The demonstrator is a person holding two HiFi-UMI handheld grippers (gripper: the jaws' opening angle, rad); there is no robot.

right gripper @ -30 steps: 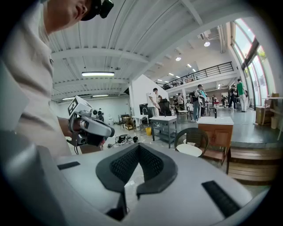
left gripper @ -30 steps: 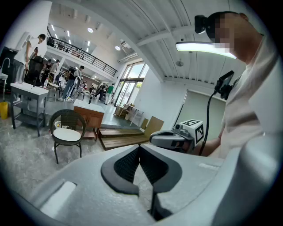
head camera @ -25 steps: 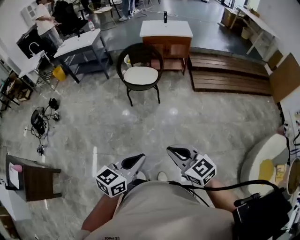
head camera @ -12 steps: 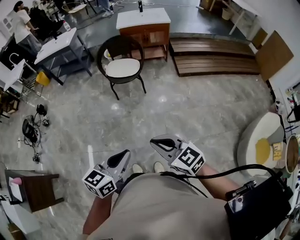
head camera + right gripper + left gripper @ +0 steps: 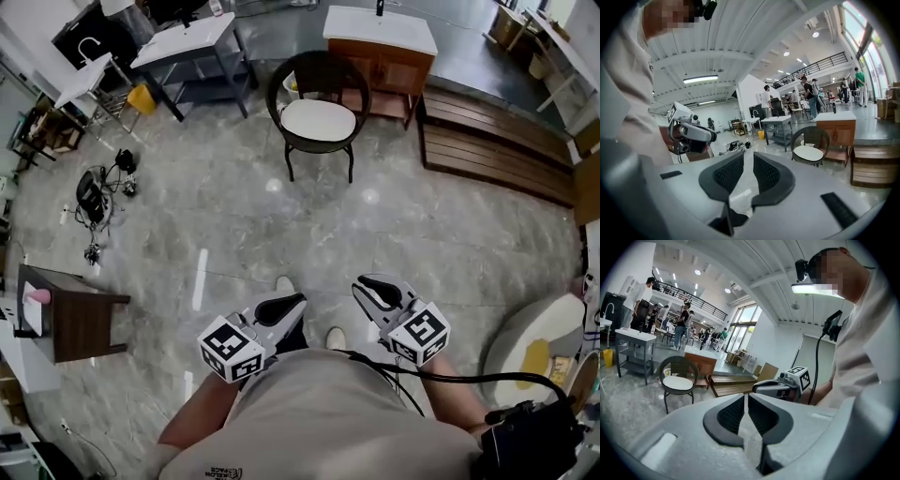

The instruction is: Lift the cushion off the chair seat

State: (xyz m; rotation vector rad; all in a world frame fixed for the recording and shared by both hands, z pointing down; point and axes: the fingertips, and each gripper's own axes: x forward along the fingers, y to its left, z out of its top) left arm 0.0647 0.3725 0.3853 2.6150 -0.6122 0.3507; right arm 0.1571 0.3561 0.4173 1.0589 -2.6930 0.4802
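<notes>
The cushion [image 5: 318,120] lies on the chair [image 5: 320,67] at twelve o'clock. The left hand-held gripper [image 5: 284,307] has jaws together; the right hand-held gripper [image 5: 376,290] is opening, nothing between its jaws

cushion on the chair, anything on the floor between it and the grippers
Nothing visible. Only bare floor lies between the cushion on the chair and the left gripper and the right gripper, its empty jaws opening. Cables lie off to the left, the wooden platform to the right.

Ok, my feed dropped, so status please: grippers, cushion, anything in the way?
Left gripper shut, empty; right gripper jaws opening, empty. White round cushion on black wicker chair, far across grey marble floor. Black cable tangle left of path.
</notes>
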